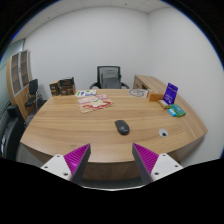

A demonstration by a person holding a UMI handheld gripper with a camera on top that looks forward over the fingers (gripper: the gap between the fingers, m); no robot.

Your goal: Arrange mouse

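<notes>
A dark computer mouse [121,126] lies on the wooden table [70,130], well beyond my fingers and about midway between them. My gripper [111,160] is open and empty, hovering over the table's near edge. Its two fingers with magenta pads [76,157] stand wide apart, with only table surface between them.
A patterned mat or book [94,101] and papers [137,93] lie at the table's far side. A teal object [177,111] and a purple box [170,92] stand at the right. An office chair [108,77] stands behind the table, and shelves [19,76] on the left.
</notes>
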